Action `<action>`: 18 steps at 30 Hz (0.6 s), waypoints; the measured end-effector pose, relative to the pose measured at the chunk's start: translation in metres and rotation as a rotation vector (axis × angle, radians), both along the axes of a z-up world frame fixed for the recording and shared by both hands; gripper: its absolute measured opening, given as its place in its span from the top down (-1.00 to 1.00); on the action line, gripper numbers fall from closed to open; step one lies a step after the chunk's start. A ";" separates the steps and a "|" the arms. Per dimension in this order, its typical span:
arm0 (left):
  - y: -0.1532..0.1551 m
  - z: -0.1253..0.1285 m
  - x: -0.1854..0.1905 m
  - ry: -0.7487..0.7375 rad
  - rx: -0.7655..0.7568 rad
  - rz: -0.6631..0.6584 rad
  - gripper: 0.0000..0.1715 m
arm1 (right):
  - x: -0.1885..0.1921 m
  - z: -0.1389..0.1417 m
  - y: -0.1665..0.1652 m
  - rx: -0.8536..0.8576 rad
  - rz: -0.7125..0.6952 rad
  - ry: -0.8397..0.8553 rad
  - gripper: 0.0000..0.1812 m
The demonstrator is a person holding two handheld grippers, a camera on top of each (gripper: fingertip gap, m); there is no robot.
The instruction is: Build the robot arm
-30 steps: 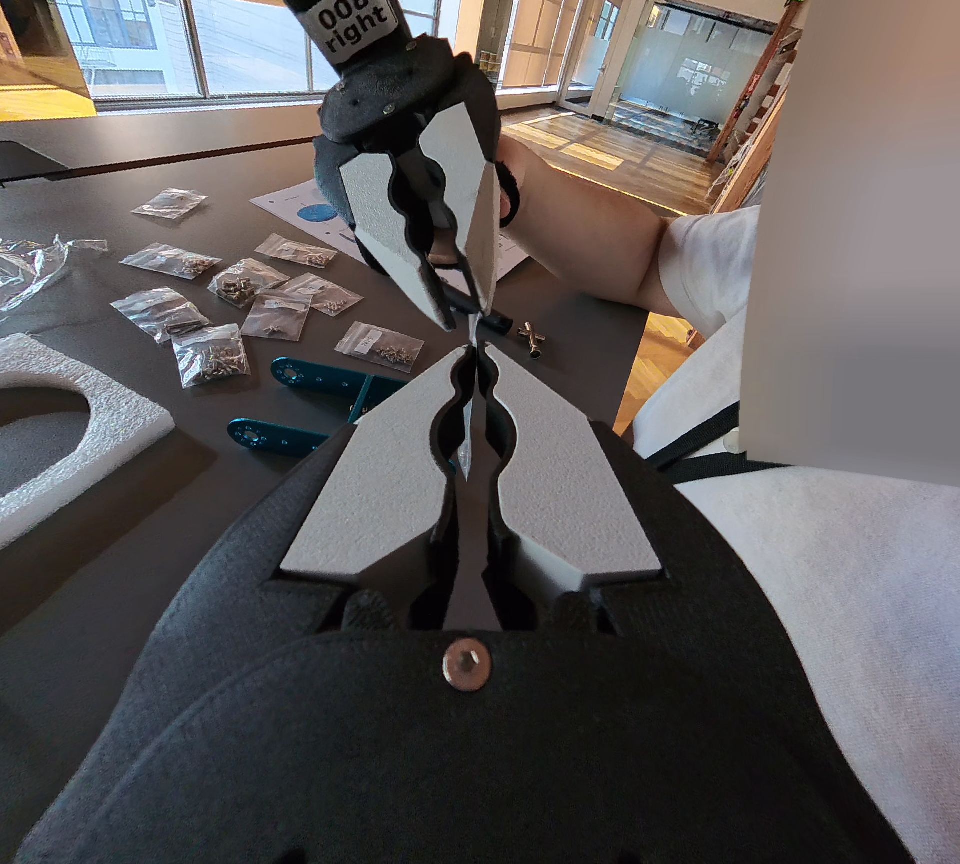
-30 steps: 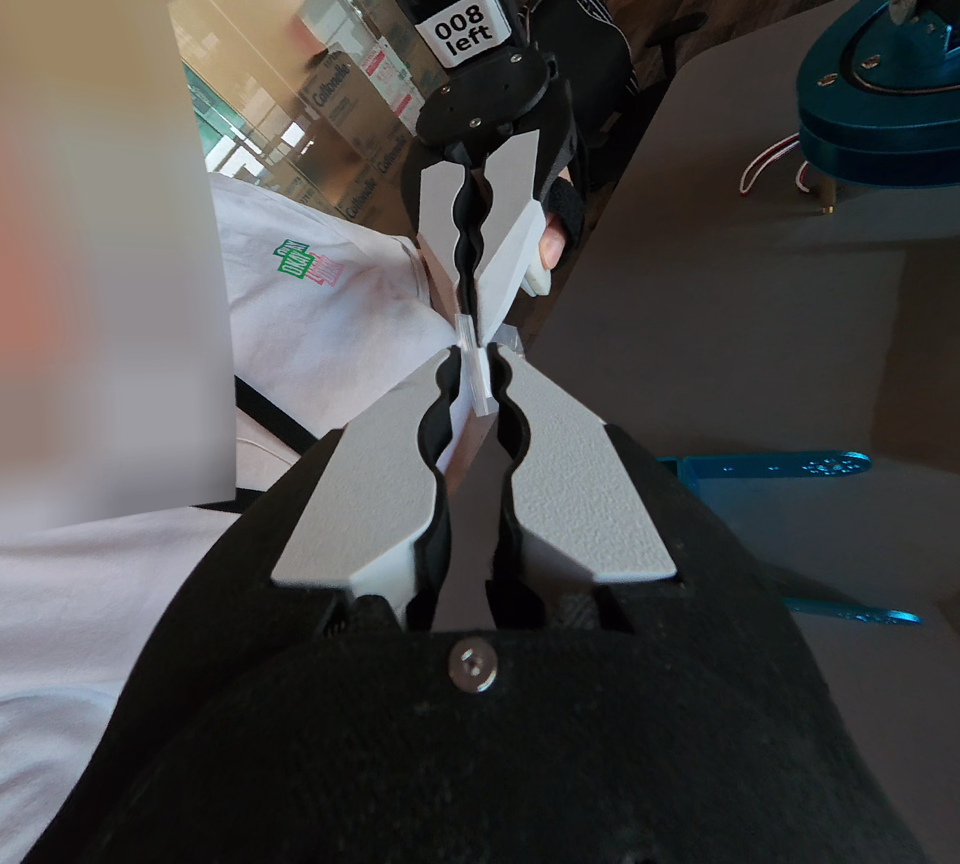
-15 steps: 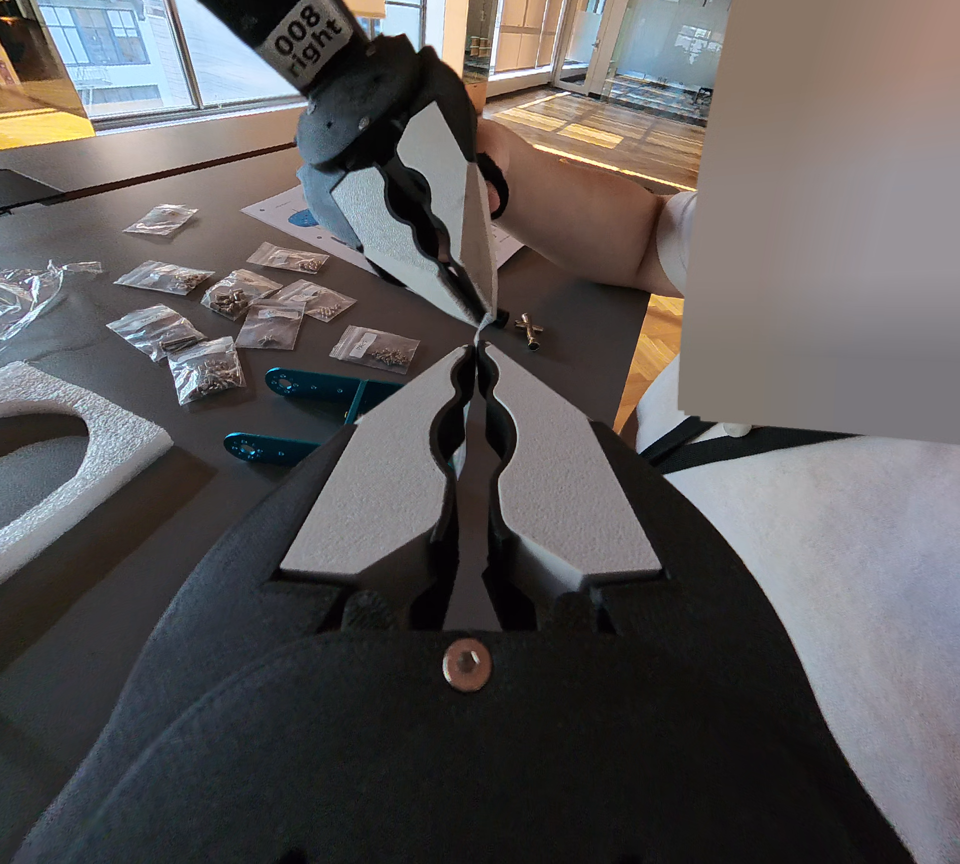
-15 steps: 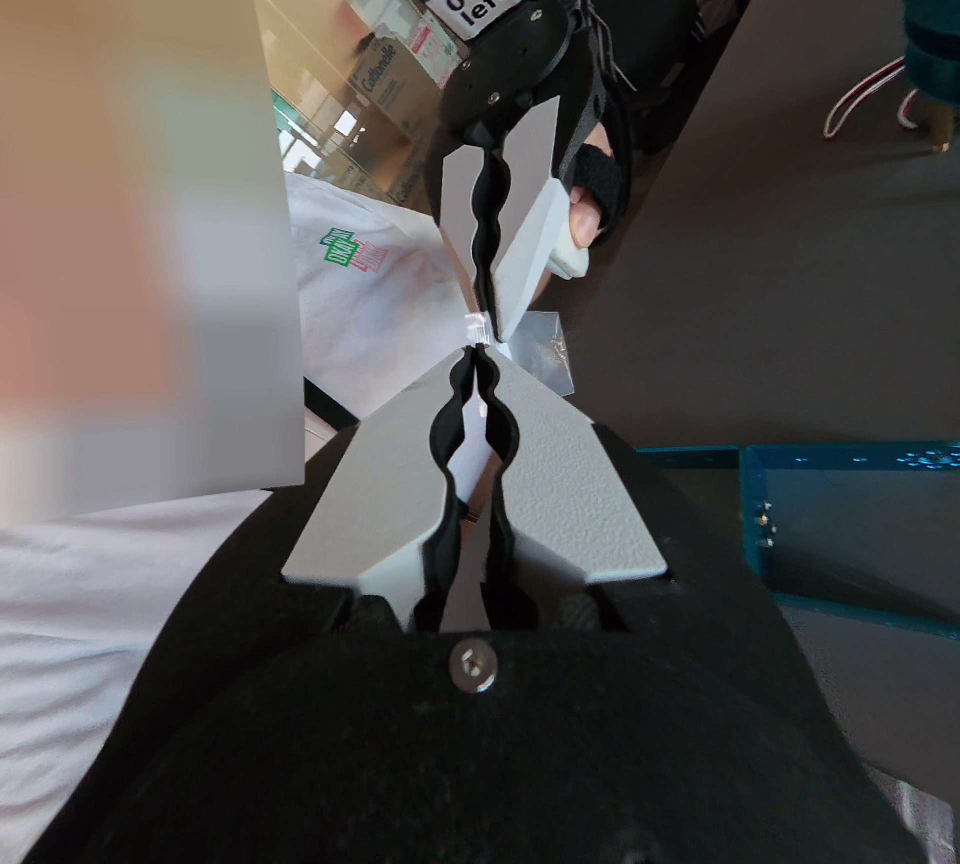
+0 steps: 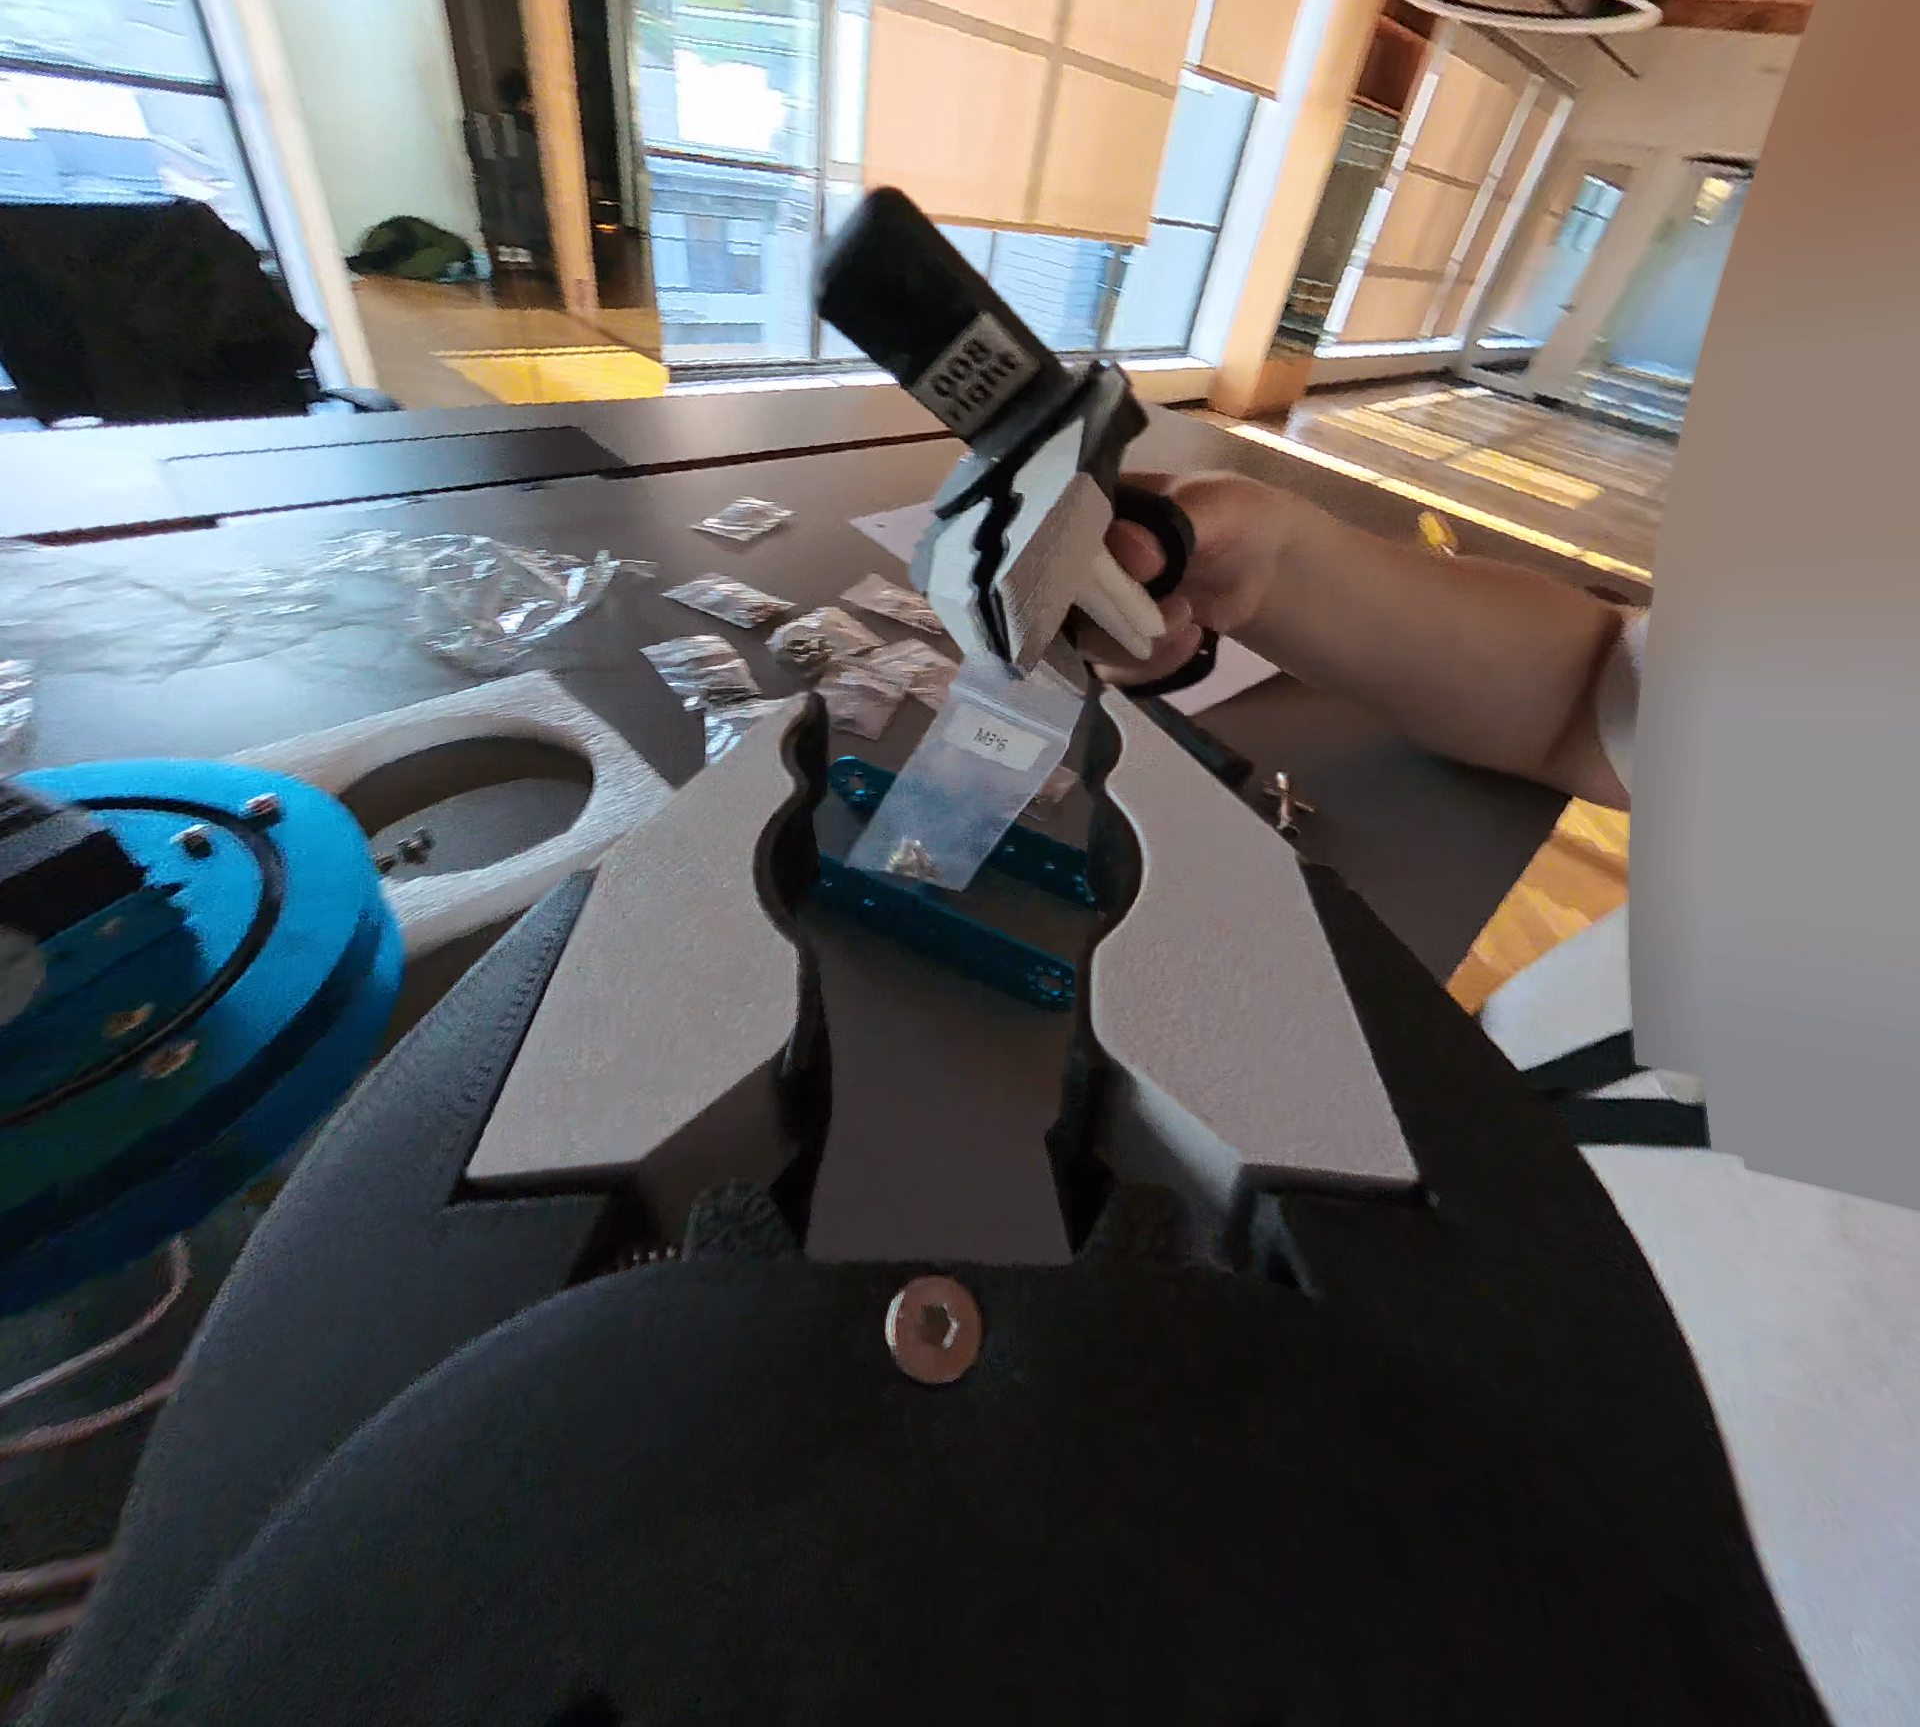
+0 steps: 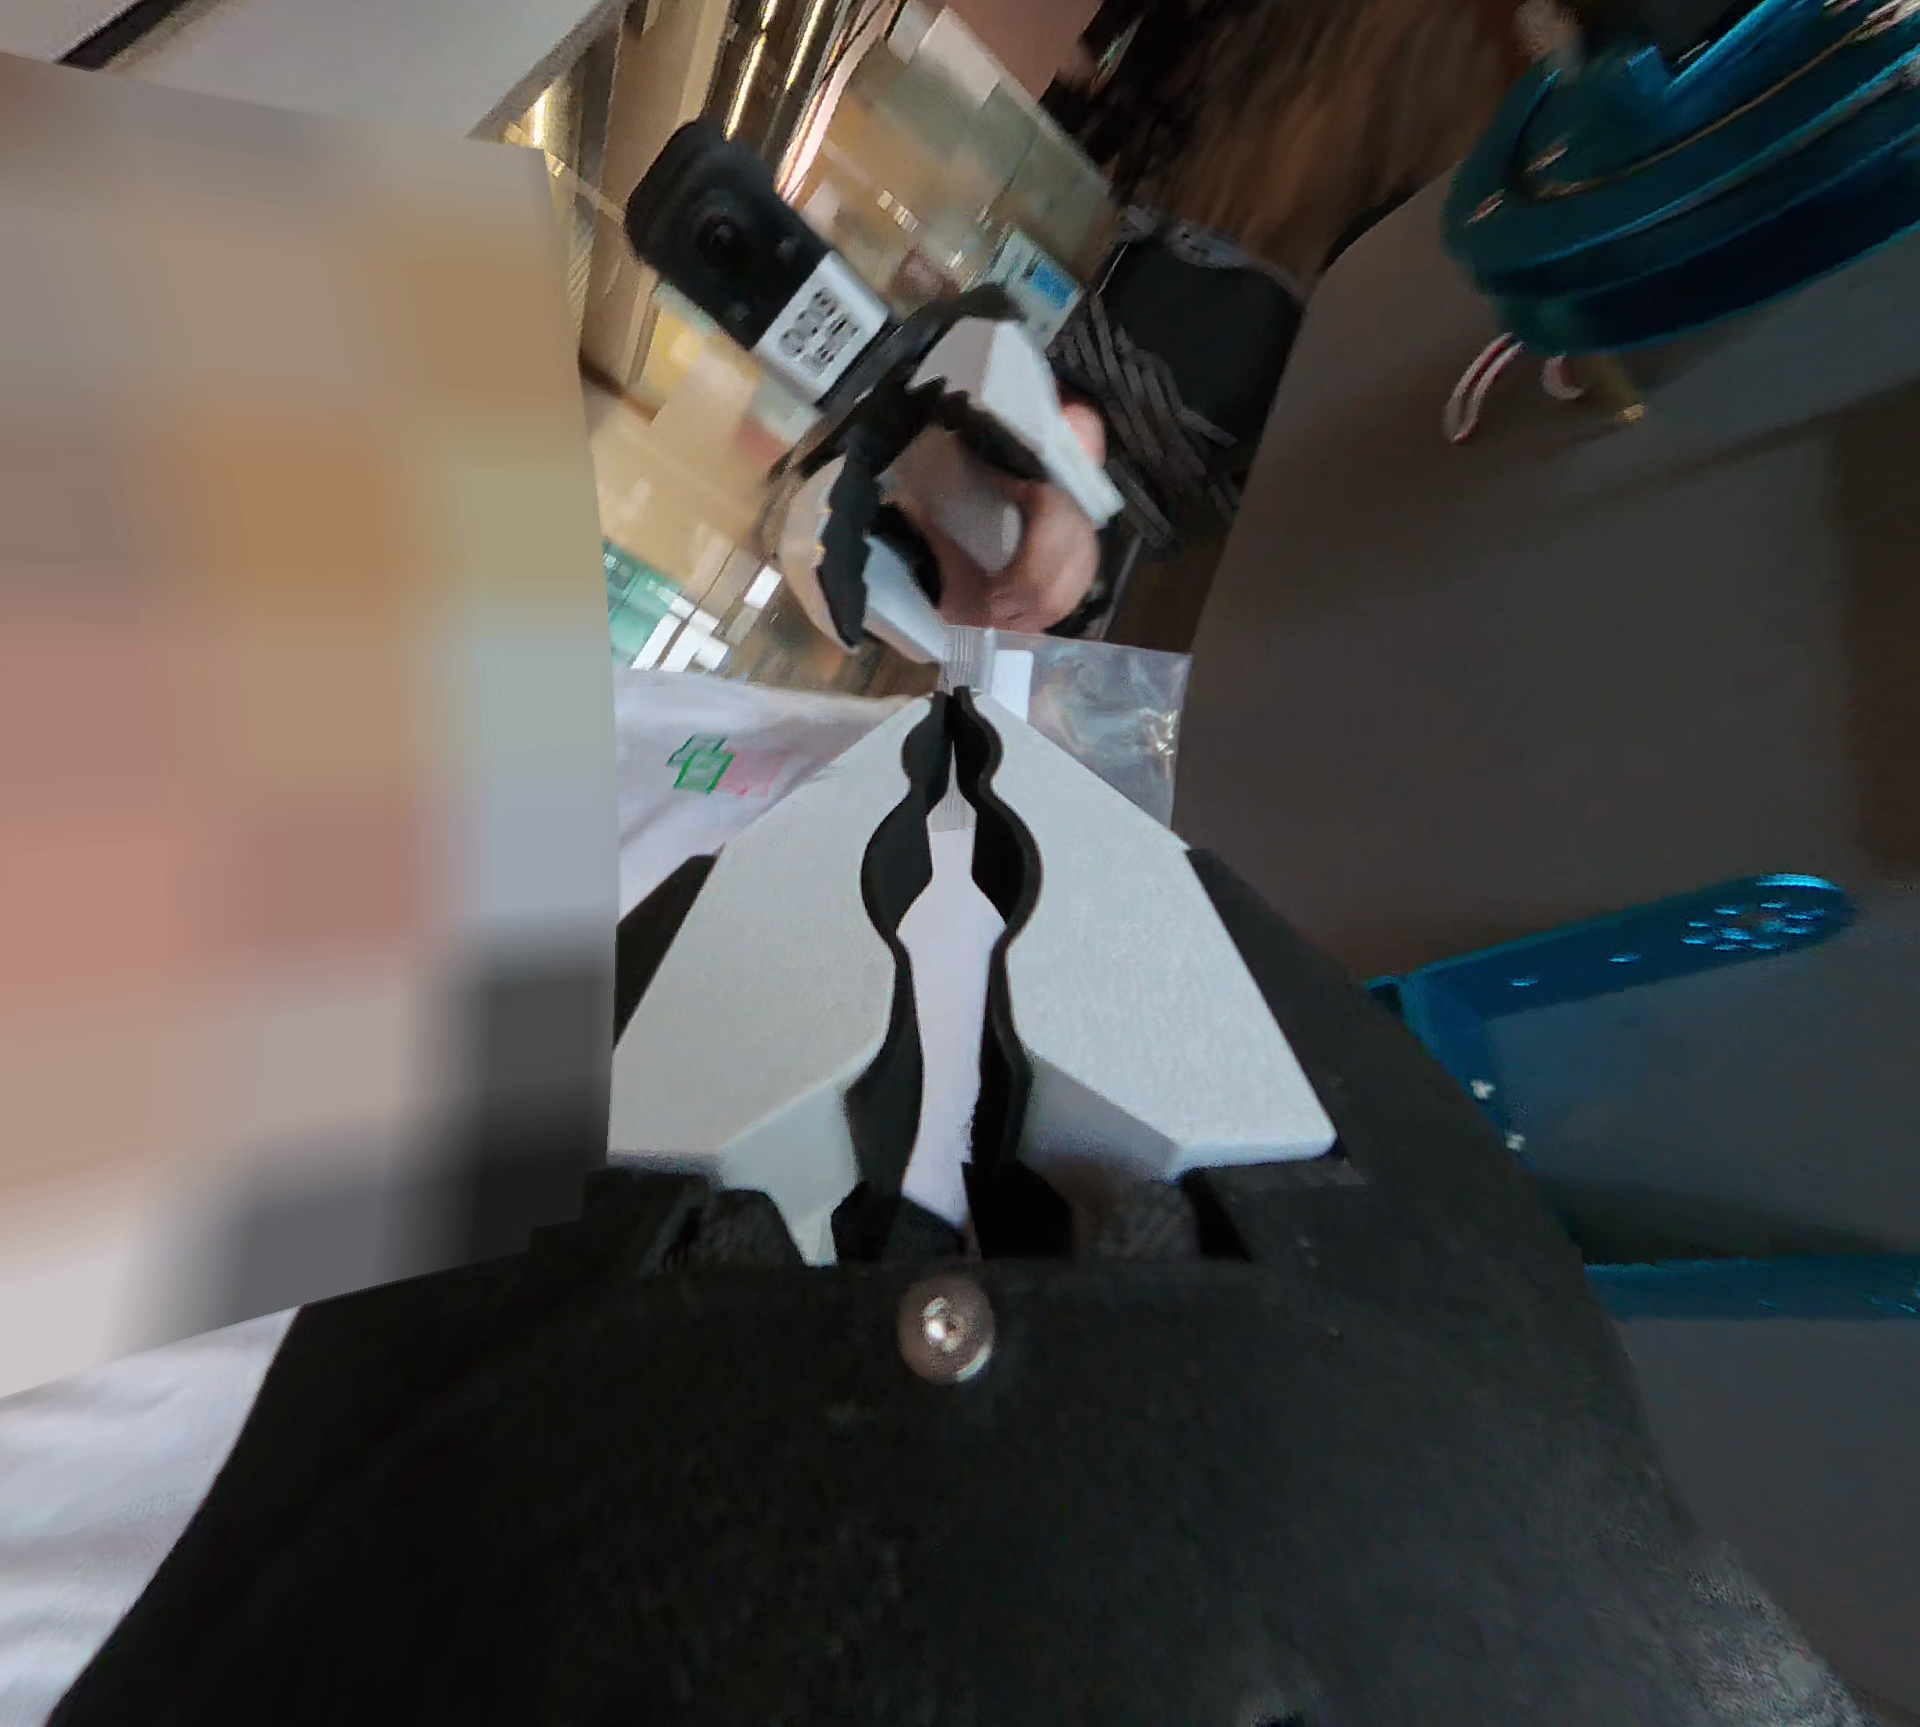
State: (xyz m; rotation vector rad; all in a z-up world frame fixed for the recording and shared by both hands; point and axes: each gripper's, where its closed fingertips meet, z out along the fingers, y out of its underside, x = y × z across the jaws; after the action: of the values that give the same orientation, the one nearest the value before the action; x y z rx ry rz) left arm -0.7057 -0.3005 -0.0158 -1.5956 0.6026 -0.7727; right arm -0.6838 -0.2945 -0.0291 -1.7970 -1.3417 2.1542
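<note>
My right gripper [image 6: 956, 701] is shut on the top edge of a small clear zip bag [image 6: 1101, 721]. In the left wrist view the right gripper [image 5: 1000, 643] holds the bag [image 5: 961, 794] above the dark table [image 5: 312, 659]. The bag hangs down with a white label and small screws in its bottom. My left gripper [image 5: 951, 732] is open and empty, with its fingers spread wide on either side of the hanging bag and not touching it. A blue metal bracket [image 5: 935, 908] lies on the table under the bag.
A blue round base [image 5: 156, 950] stands at the left. White foam with a cut-out [image 5: 468, 794], crumpled plastic [image 5: 499, 586] and several small screw bags [image 5: 810, 638] lie behind. A small cross-shaped metal tool [image 5: 1283, 810] lies at the right near the table edge. Left and right tips are no more than a few centimetres apart.
Both grippers were shut tip to tip on the bag. Now my left gripper has opened and drawn back, and the bag hangs from the right gripper alone.
</note>
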 end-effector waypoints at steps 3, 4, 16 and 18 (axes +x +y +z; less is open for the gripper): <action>-0.010 0.007 -0.006 -0.053 -0.025 0.035 1.00 | -0.009 -0.004 0.016 0.016 -0.131 0.011 1.00; -0.012 0.008 -0.002 -0.106 -0.060 0.013 1.00 | -0.012 -0.005 0.017 0.021 -0.153 0.013 1.00; 0.005 -0.037 0.007 -0.254 -0.266 0.012 0.85 | -0.032 -0.021 -0.006 0.042 -0.187 0.016 1.00; 0.003 -0.040 0.008 -0.236 -0.266 0.001 0.90 | -0.032 -0.022 -0.005 0.034 -0.187 0.015 1.00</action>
State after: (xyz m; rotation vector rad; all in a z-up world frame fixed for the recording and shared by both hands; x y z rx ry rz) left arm -0.6973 -0.2975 -0.0553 -1.7119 0.3379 -1.0571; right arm -0.7158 -0.3000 -0.0510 -1.8100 -1.1494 2.0325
